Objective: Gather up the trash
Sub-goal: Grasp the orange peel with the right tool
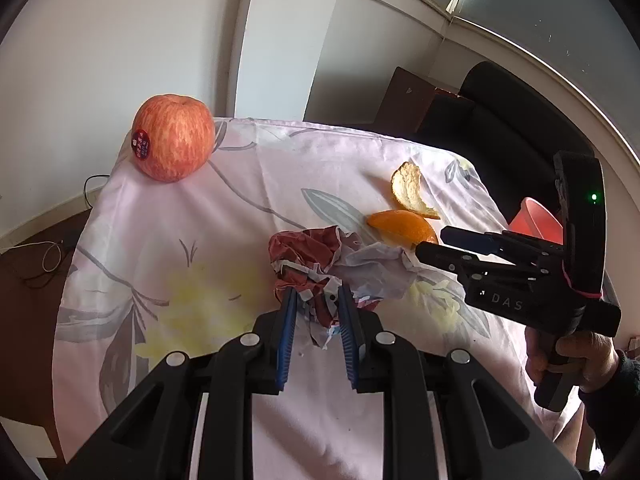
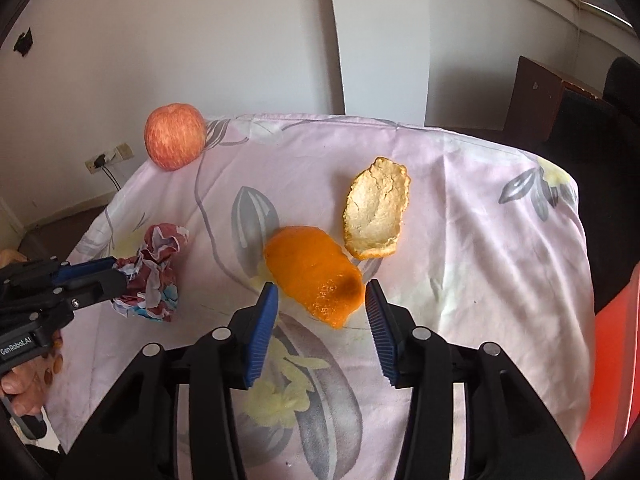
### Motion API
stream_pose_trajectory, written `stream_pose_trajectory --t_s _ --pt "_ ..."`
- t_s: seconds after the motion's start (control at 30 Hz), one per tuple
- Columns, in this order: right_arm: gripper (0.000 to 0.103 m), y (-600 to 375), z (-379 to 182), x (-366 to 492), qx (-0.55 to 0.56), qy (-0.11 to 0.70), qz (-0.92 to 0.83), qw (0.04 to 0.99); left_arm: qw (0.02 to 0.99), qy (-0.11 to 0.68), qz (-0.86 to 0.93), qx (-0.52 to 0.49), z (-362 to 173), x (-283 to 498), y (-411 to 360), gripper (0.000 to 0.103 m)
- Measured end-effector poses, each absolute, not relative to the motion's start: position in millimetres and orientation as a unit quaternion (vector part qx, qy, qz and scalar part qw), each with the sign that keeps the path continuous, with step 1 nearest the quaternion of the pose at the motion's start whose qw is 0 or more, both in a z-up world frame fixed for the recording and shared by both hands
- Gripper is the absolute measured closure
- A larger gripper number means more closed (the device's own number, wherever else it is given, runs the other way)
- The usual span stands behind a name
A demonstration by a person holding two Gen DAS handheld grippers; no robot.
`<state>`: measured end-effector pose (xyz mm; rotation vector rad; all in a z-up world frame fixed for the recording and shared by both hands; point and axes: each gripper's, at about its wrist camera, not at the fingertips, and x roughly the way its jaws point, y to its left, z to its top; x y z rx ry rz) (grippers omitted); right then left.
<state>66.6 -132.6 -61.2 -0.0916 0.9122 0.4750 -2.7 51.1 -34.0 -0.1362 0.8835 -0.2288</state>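
A crumpled red, white and blue paper wrapper (image 1: 316, 264) sits between the blue pads of my left gripper (image 1: 317, 300), which is shut on it. The right wrist view shows the same grip from the side, my left gripper (image 2: 120, 274) on the wrapper (image 2: 154, 276); whether it rests on the cloth I cannot tell. My right gripper (image 2: 321, 292) is open, its fingertips either side of the near end of an orange peel (image 2: 312, 276), pads not pressing. A second peel (image 2: 376, 208) lies pith-up just behind. From the left wrist, the right gripper (image 1: 434, 241) reaches in beside the orange peel (image 1: 400, 226).
A red apple (image 1: 174, 138) with a sticker stands at the far left corner of the table, which is covered by a pink floral cloth (image 2: 460, 240). A red bin (image 2: 616, 340) stands beyond the table's right edge. A person's hand (image 1: 568, 356) holds the right gripper's handle.
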Motion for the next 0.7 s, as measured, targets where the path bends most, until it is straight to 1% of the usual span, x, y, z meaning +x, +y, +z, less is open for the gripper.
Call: stream_pose_trajectory --t_s 0.1,0.2,0.23,0.27,0.33,0.4,0.43,0.7 --pt "0.057 -125 -63 69 -0.068 0.429 0.227 0.872 0.896 0.426 -0.106 -0.067 -33 3 48 0.083" --pt "0.057 -124 -64 71 -0.063 0.424 0.231 0.874 0.898 0.424 -0.100 -0.064 -31 6 44 0.083" --pt "0.062 -126 -64 71 -0.056 0.423 0.232 0.874 0.898 0.423 -0.098 -0.063 -30 6 43 0.083" --pt "0.073 -128 -63 70 -0.052 0.423 0.232 0.875 0.899 0.422 -0.097 -0.062 -29 7 42 0.083" --pt "0.081 -133 -63 70 -0.036 0.424 0.233 0.874 0.900 0.420 -0.093 -0.061 -27 6 39 0.083" --pt "0.093 -138 -63 68 -0.021 0.427 0.236 0.873 0.903 0.417 -0.091 -0.057 -24 6 36 0.083" --pt "0.096 -140 -62 66 -0.014 0.428 0.235 0.873 0.904 0.415 -0.089 -0.055 -23 6 35 0.083" --pt "0.097 -158 -48 37 0.043 0.419 0.241 0.874 0.911 0.403 -0.078 -0.039 -12 0 16 0.083"
